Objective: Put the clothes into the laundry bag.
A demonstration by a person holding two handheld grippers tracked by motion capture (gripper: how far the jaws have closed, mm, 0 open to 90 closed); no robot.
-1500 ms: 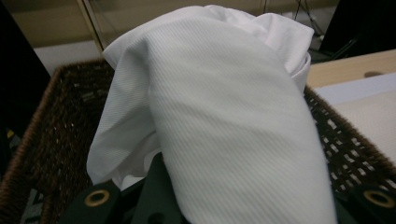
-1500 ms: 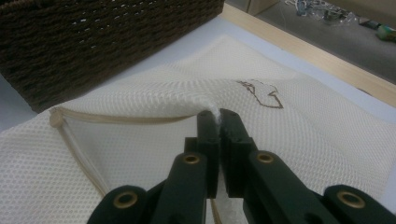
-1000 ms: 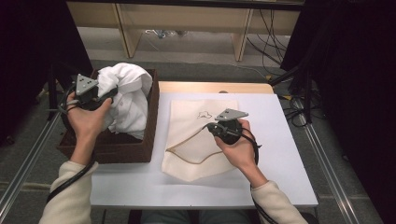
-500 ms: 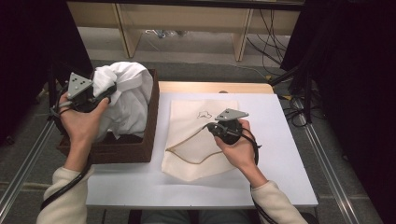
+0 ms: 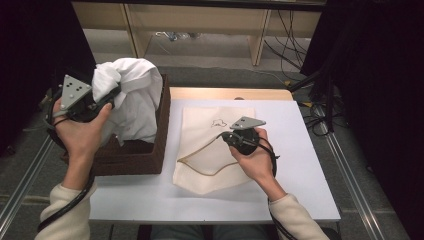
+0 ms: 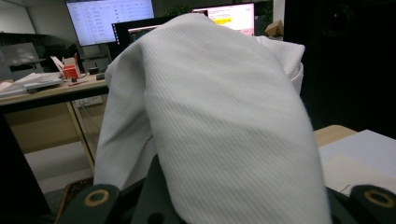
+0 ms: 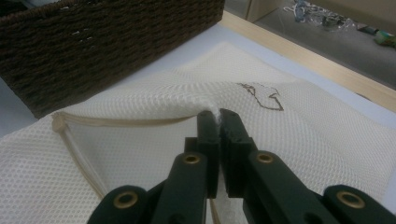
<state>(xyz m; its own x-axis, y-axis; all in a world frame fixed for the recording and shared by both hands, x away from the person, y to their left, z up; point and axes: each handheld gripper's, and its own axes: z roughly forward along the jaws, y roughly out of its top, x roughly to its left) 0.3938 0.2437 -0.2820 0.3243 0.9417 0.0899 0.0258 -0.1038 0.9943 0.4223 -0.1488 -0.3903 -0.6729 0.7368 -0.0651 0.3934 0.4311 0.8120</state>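
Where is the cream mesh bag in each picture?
High view: cream mesh bag lies mid-table, right of the brown basket.
Left gripper view: a corner at the lower right.
Right gripper view: spread across the middle.
Shared landmark: the brown basket.

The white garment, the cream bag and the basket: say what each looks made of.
White garment: soft matte fabric, probably a knit; fine ribbed lines, drapes in loose folds.
Cream bag: mesh cloth, likely synthetic; regular tiny holes, a tan drawstring cord along its opening.
Basket: dark brown woven cord or fibre; thick twisted rows.
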